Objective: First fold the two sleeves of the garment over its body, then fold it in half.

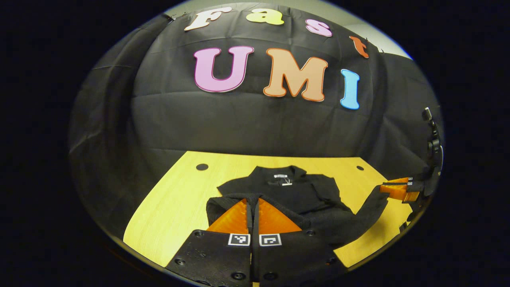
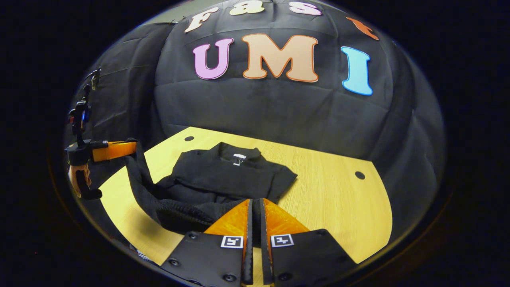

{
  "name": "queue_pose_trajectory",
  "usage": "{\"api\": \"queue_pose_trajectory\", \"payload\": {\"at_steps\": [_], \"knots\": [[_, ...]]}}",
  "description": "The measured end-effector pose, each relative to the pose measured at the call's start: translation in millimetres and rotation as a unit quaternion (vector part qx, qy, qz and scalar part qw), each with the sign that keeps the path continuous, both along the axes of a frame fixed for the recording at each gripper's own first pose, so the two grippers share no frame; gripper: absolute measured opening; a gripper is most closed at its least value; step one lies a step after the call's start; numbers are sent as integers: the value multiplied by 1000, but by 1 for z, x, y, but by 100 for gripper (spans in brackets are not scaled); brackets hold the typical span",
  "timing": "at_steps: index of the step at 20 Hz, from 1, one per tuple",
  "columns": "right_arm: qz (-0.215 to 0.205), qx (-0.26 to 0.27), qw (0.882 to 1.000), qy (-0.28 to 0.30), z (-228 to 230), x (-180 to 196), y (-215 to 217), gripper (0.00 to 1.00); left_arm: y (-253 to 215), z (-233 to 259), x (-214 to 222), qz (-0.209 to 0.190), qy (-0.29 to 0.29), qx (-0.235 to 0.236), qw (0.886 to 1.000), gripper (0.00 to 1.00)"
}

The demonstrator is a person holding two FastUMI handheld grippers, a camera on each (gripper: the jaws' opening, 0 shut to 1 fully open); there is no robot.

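A black garment (image 1: pixel 295 191) lies on the yellow wooden table (image 1: pixel 175 199), collar and white label at the far side, both sleeves lying across its body. My left gripper (image 1: pixel 253 201) is shut on the near hem at the garment's left corner. My right gripper (image 1: pixel 380 188) pinches the other hem corner, and the hem hangs stretched between them above the table. In the right gripper view the garment (image 2: pixel 223 175) spreads ahead, my right gripper (image 2: pixel 255 203) is shut on the hem, and the left gripper (image 2: pixel 133 144) holds its corner raised, the cloth draping down from it.
The table (image 2: pixel 330 187) has small round holes near its far corners (image 2: pixel 359 175) (image 1: pixel 202 167). Black cloth walls close the booth behind and at both sides. A hand (image 2: pixel 75 175) holds the left gripper past the table's left edge.
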State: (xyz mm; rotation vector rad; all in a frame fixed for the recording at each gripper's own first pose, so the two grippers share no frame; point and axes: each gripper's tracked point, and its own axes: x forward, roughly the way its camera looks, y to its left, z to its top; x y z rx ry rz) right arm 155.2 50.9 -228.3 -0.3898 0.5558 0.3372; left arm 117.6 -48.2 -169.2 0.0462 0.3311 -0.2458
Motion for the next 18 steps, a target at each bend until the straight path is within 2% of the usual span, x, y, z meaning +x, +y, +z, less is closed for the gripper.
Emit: {"api": "queue_pose_trajectory", "payload": {"at_steps": [1, 9, 14, 15, 18], "knots": [[-1, -2, 1000, -5, 4, 10, 1, 11, -1, 2, 8, 1, -3, 3, 1000, 0], [-9, -6, 999, -50, 35, 96, 10, 11, -14, 24, 88, 12, -29, -7, 999, 0], [-17, 13, 991, -132, 73, 164, 31, 11, -18, 25, 140, 30, -43, -16, 998, 0], [-12, 24, 991, -134, 73, 180, 39, 2, -21, 23, 148, 34, -39, -25, 998, 0], [-15, 13, 993, -119, 50, 208, 41, 2, -29, 8, 174, 33, -34, -21, 999, 0]]}}
